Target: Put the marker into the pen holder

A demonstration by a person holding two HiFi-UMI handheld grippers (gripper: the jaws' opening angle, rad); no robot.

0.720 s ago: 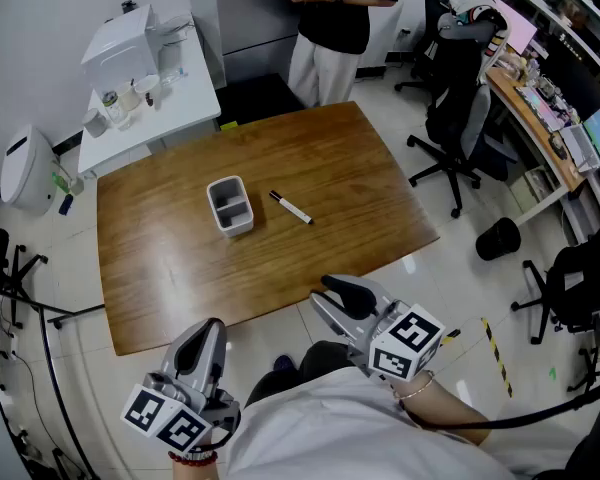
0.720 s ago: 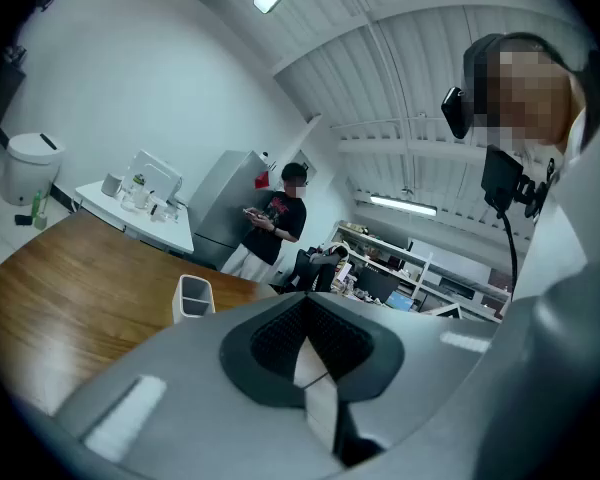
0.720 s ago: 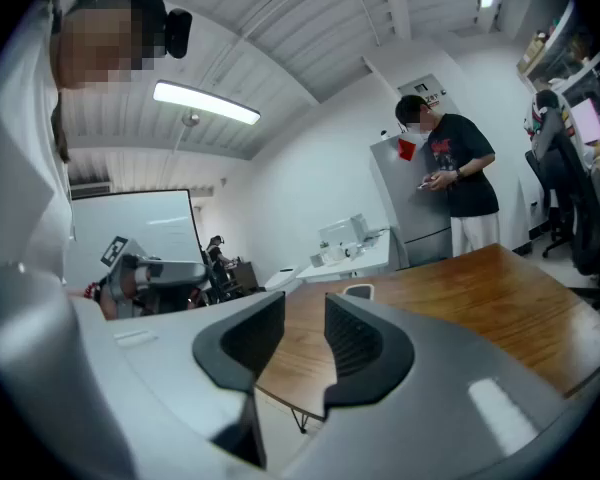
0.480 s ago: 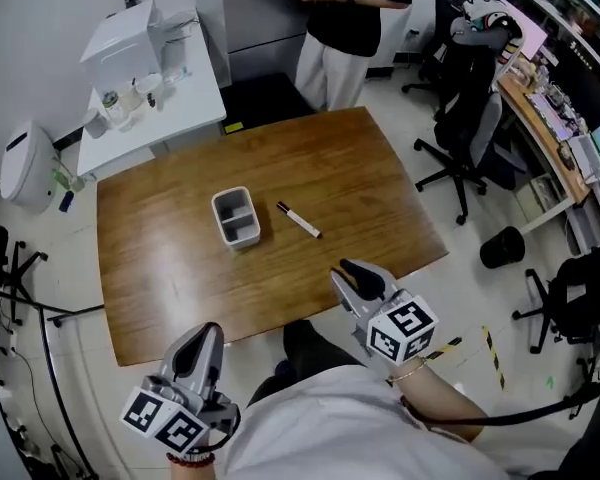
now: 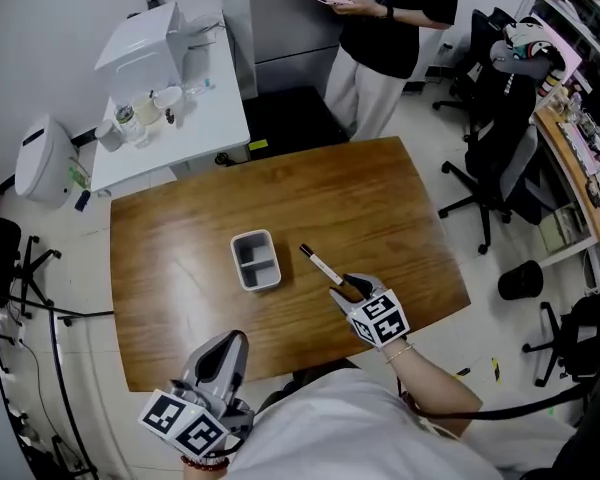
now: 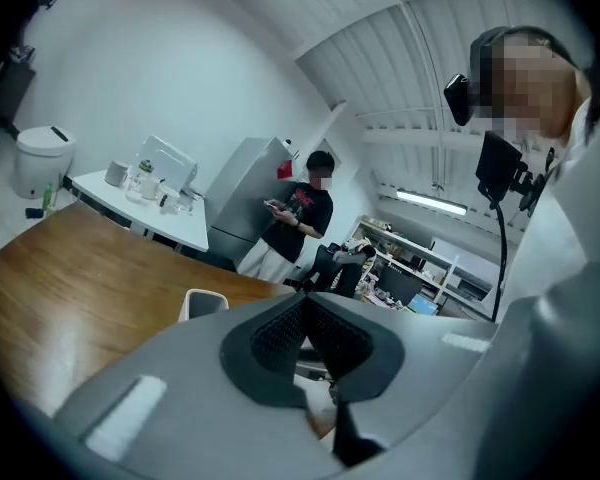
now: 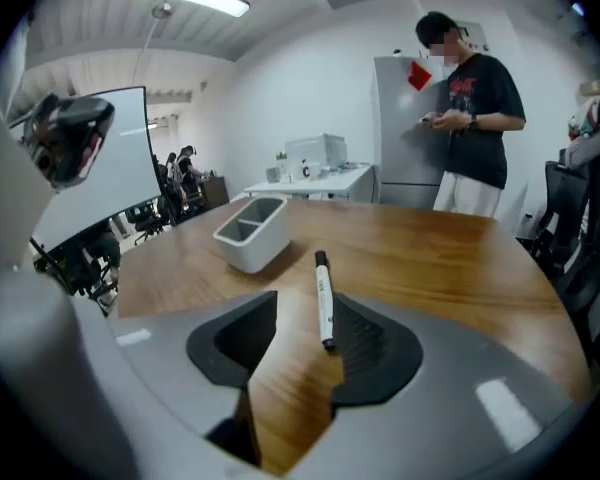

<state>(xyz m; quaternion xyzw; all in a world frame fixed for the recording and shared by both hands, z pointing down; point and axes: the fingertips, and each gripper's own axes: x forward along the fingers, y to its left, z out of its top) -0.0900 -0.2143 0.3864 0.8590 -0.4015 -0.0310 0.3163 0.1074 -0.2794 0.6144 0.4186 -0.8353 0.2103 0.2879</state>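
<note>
A white marker (image 5: 320,265) with black ends lies flat on the brown wooden table (image 5: 180,268), just right of the grey two-compartment pen holder (image 5: 255,260). My right gripper (image 5: 346,286) sits low over the table at the marker's near end. In the right gripper view the marker (image 7: 323,298) runs away from me, its near tip between the open jaws, close to the right pad (image 7: 365,343) but not pressed. The pen holder (image 7: 252,230) stands beyond, to the left. My left gripper (image 5: 228,346) hangs off the table's near edge, shut and empty (image 6: 304,308).
A person (image 5: 390,28) stands beyond the table's far edge. A white side table (image 5: 170,108) with a box and cups is at the far left. Office chairs (image 5: 510,138) and a black bin (image 5: 520,280) stand to the right.
My right gripper has moved forward from off the near edge onto the table, up to the marker's near end. The left gripper has stayed where it was.
</note>
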